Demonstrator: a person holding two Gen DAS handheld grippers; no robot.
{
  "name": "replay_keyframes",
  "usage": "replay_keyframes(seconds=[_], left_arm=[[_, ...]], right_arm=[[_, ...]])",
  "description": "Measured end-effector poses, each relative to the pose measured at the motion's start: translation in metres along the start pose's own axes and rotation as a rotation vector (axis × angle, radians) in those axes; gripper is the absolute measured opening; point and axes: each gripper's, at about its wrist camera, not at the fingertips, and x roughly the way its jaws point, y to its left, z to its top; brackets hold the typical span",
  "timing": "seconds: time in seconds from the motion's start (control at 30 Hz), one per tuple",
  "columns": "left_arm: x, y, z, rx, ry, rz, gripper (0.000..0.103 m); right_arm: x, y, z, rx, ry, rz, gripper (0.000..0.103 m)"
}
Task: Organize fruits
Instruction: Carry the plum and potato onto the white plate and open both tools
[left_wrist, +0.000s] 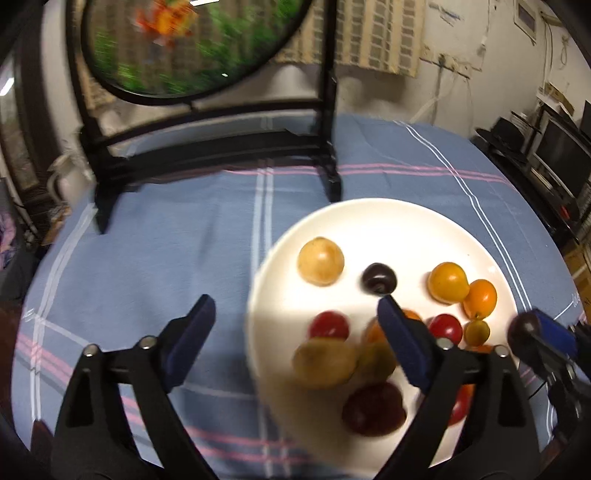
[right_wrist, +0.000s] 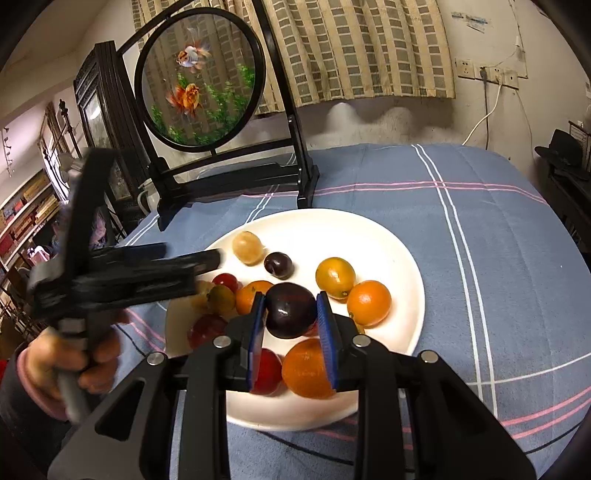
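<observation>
A white plate (left_wrist: 369, 208) (right_wrist: 406, 258) on the blue plaid cloth carries several small fruits: a pale yellow one (left_wrist: 320, 261) (right_wrist: 247, 247), a dark plum (left_wrist: 378, 277) (right_wrist: 278, 264), oranges (left_wrist: 448, 282) (right_wrist: 368, 302), red tomatoes (left_wrist: 328, 325) and blurred greenish and dark red fruit nearer the camera. My left gripper (left_wrist: 295, 306) stands wide open over the plate's left rim, its pads touching nothing. In the right wrist view it appears blurred at the left (right_wrist: 147, 273), held by a hand (right_wrist: 74, 362). My right gripper (right_wrist: 290, 298) is shut on a second dark plum (right_wrist: 290, 314) (left_wrist: 522, 326) just above the plate's near side.
A round goldfish screen (left_wrist: 192, 44) (right_wrist: 199, 77) on a black stand rises behind the plate; its foot (left_wrist: 332, 181) nearly reaches the rim. Bare cloth (left_wrist: 166, 240) lies left of the plate and to its right (right_wrist: 480, 277). Furniture lines the room's right side.
</observation>
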Motion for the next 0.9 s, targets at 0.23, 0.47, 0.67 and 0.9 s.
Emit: replay_keyframes(seconds=[0.23,0.47,0.67,0.9], left_arm=[[-0.036,0.013,-0.018,-0.043,-0.038,-0.010,0.098],[-0.042,0.017,-0.023,-0.052,-0.040,-0.013,0.098],[-0.049,0.022,-0.028,-0.078,-0.039,-0.020,0.098],[-0.066,0.023,-0.038,-0.088,-0.047,-0.029,0.098]], right_arm=[[0.039,0.013,0.015,-0.044,0.050,-0.031,0.028],[0.066,0.011,0.022,-0.051,0.099,-0.069,0.029],[0.081,0.015,0.027,-0.090,0.140,-0.100,0.031],[0.058,0.022,0.024,-0.081,0.111,-0.112,0.063]])
